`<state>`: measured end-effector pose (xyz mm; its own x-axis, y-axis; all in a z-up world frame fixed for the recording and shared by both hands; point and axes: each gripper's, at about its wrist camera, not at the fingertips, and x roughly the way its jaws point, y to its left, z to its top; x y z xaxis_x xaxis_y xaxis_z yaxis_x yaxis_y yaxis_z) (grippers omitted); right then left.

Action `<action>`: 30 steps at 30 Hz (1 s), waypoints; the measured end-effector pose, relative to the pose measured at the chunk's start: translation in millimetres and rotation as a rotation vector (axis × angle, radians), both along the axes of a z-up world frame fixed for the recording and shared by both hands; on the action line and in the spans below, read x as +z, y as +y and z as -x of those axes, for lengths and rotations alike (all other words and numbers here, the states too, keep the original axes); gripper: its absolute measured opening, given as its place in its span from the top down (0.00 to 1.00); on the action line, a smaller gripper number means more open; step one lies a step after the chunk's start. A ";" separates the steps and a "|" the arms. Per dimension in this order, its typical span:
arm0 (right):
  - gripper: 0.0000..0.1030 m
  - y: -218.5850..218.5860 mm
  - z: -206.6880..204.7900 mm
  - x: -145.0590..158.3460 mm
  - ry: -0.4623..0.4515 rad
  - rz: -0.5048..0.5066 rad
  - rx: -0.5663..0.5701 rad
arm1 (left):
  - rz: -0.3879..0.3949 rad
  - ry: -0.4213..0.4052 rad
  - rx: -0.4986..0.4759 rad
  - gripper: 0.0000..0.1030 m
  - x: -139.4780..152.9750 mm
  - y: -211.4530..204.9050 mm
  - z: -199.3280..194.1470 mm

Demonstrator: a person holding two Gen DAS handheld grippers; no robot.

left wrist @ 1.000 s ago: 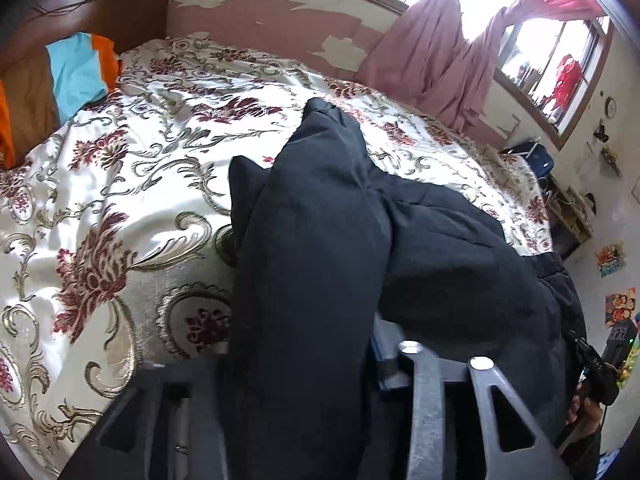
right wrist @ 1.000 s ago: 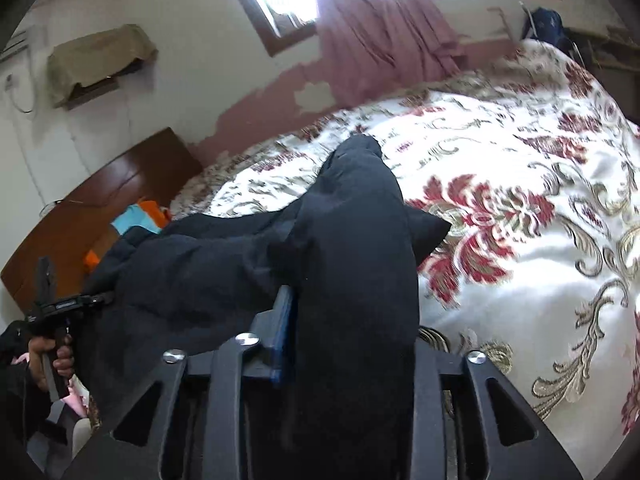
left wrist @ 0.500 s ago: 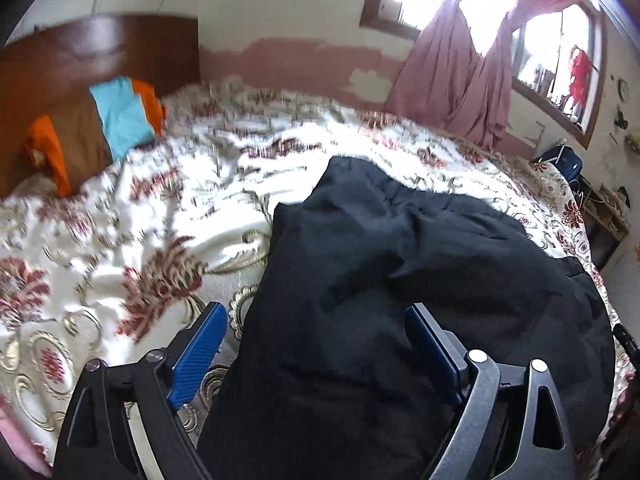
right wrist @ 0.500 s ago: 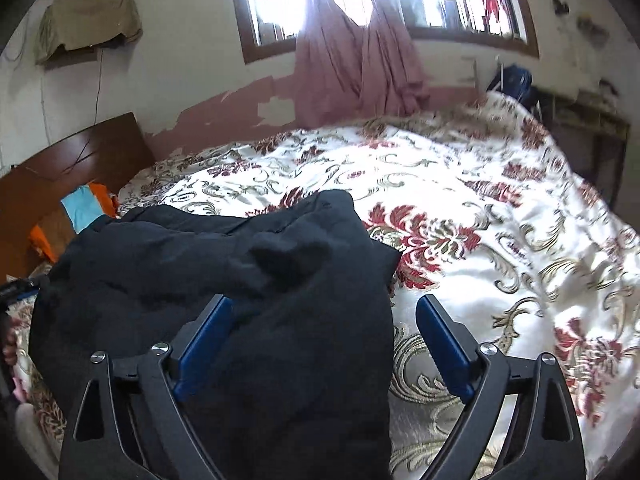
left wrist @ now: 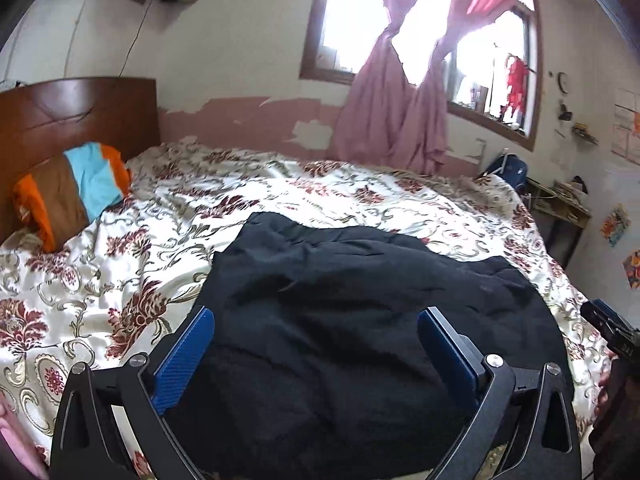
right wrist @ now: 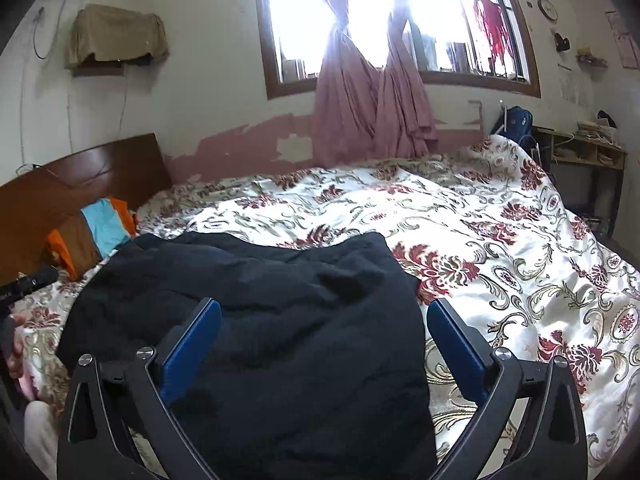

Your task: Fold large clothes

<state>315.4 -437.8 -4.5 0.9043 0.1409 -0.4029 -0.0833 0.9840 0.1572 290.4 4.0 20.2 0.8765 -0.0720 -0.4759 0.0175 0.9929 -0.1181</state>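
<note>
Both grippers, the left gripper (left wrist: 316, 338) and the right gripper (right wrist: 324, 332), have black triangular frames, silver screws and blue ribbed pads (left wrist: 182, 362) on the jaws.

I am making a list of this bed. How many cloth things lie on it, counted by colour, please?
Black: 1, the folded garment
Floral white and red: 1, the bedspread
Orange, brown and blue: 1, the pillow
Total: 3
</note>
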 end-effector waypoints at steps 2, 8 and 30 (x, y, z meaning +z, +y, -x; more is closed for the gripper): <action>0.02 4.9 8.5 3.4 -0.011 0.000 0.009 | -0.012 -0.013 -0.013 0.00 2.4 -6.8 7.7; 0.02 20.5 29.4 14.8 -0.048 0.015 0.043 | -0.065 -0.027 -0.053 0.00 10.8 -28.0 31.8; 0.02 72.2 116.4 48.6 -0.169 0.096 0.112 | -0.086 -0.133 -0.043 0.00 25.4 -42.6 121.2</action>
<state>199.0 -365.5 44.2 0.9410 0.2126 -0.2631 -0.2101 0.9769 0.0379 169.2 -38.6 45.6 0.9293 -0.0744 -0.3618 0.0695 0.9972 -0.0267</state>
